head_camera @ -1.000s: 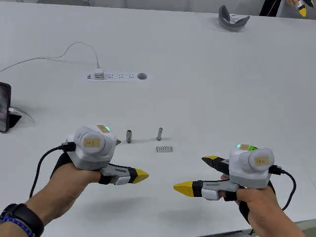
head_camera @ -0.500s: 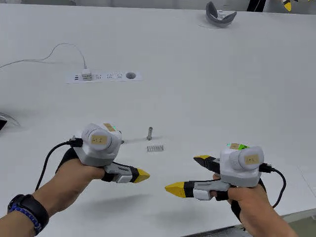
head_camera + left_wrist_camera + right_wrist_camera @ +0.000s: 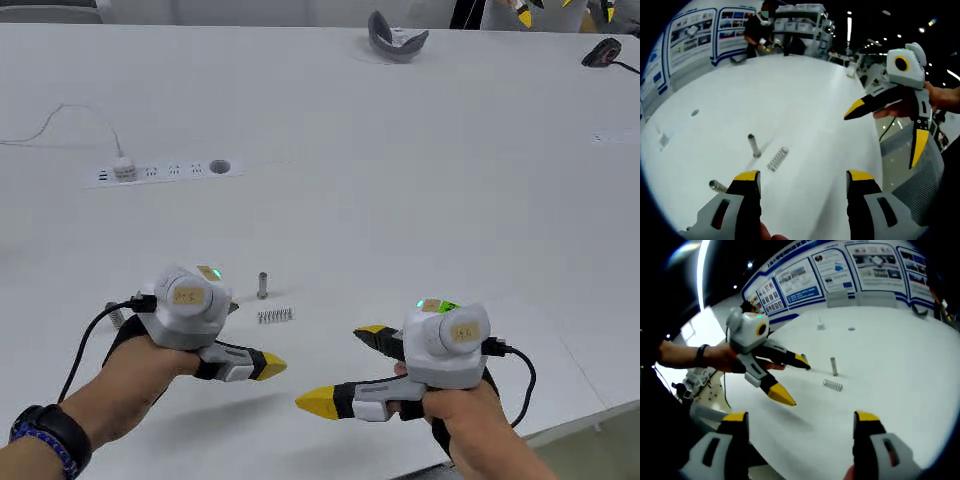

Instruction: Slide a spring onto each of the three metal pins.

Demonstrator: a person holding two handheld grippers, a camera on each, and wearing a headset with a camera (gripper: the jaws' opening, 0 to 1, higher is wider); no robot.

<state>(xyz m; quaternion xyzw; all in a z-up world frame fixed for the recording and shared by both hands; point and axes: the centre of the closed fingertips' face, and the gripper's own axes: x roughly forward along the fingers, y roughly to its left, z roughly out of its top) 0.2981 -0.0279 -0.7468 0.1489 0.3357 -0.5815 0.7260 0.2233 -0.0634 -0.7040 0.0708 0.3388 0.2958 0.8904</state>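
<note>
A bare metal pin (image 3: 263, 285) stands upright on the white table (image 3: 400, 200), with a loose spring (image 3: 275, 315) lying just in front of it. My left gripper (image 3: 252, 338) hovers open and empty to their left, its yellow tips aimed right. Farther right, my right gripper (image 3: 345, 366) is open and empty, pointing left. In the left gripper view the pin (image 3: 754, 146) and spring (image 3: 778, 158) lie ahead of the left gripper (image 3: 803, 176), and a ribbed pin (image 3: 717, 186) sits at its lower left. The right gripper view shows the pin (image 3: 833, 366) and spring (image 3: 832, 385) beyond the right gripper (image 3: 800, 416).
A white power strip (image 3: 160, 170) with a plugged cable lies at the back left. A grey curved object (image 3: 395, 40) rests at the far edge. The table's front edge (image 3: 590, 405) runs close to my right hand. A small grey piece (image 3: 113, 315) lies left of my left hand.
The head camera has swung right, shifting the whole scene left. My left gripper has come closer to the pins and now covers one. Both grippers stay open.
</note>
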